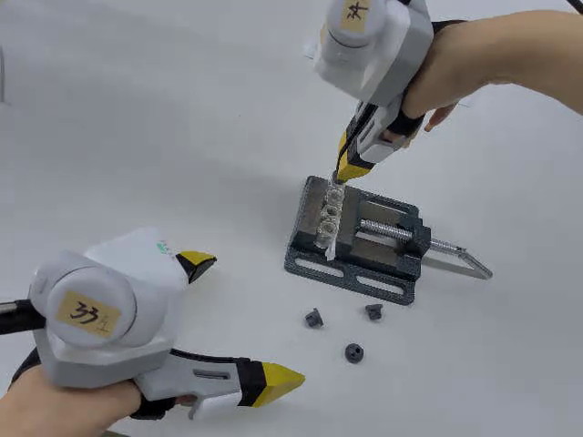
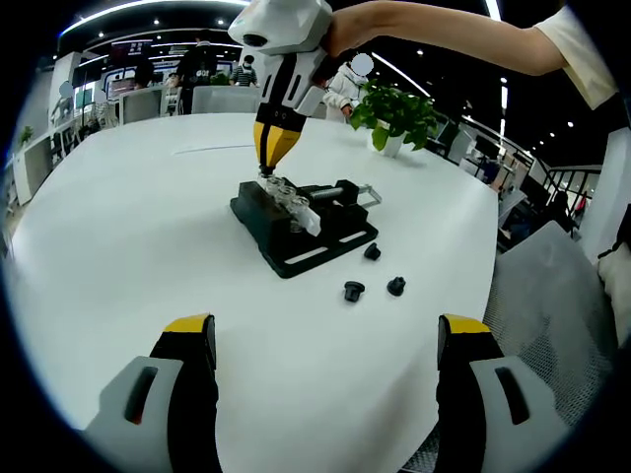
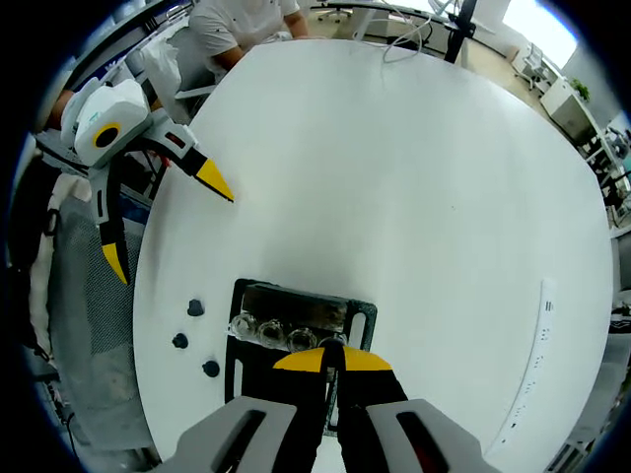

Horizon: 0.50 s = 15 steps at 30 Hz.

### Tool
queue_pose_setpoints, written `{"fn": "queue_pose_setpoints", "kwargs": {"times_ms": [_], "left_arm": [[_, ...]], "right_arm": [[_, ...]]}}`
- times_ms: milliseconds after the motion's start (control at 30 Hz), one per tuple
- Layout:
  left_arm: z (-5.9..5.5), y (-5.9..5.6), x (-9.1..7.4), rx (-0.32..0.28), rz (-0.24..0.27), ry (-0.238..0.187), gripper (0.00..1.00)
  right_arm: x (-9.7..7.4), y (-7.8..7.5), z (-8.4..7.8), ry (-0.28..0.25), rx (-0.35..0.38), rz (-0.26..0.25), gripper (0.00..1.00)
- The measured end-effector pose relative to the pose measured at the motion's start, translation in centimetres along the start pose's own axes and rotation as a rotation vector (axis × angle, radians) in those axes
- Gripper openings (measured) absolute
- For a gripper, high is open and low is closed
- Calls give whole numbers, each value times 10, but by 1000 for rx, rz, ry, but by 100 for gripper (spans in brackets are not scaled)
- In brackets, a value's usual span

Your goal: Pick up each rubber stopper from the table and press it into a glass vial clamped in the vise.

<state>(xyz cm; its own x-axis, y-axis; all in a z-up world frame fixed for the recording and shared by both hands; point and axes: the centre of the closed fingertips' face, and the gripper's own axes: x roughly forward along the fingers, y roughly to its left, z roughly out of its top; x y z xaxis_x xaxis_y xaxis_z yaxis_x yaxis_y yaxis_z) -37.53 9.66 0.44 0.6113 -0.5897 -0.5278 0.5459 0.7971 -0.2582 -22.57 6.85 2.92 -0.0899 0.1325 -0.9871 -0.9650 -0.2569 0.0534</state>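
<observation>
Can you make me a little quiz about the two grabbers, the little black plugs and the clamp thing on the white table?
1. How many rubber stoppers lie loose on the table beside the vise?
2. True or false: the left hand-held gripper has its jaws shut.
3. The tip of the right hand-held gripper is at: A) the glass vials, B) the rubber stoppers, C) the left hand-held gripper.

Key: 1) three. 2) false, its jaws are wide open. 3) A.
</observation>
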Motion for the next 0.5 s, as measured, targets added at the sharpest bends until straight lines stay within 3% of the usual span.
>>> {"fn": "queue_pose_setpoints", "kwargs": {"times_ms": [267, 300, 333, 367, 467, 500], "left_arm": [[2, 1, 1, -1, -2, -4, 92], [3, 1, 1, -2, -2, -5, 92], [3, 1, 0, -2, -1, -5, 92], [4, 1, 0, 0, 0, -5, 92], [5, 3, -1, 0, 6, -8, 92], [6, 3, -2, 0, 8, -9, 92]], "right_arm": [[2, 1, 1, 29, -8, -7, 0], [1, 1, 1, 41, -44, -7, 0], [2, 2, 1, 39, -12, -8, 0], [2, 2, 1, 45, -39, -7, 0], [2, 0, 0, 28, 10, 4, 0], [1, -1, -1, 5, -10, 2, 0]]}}
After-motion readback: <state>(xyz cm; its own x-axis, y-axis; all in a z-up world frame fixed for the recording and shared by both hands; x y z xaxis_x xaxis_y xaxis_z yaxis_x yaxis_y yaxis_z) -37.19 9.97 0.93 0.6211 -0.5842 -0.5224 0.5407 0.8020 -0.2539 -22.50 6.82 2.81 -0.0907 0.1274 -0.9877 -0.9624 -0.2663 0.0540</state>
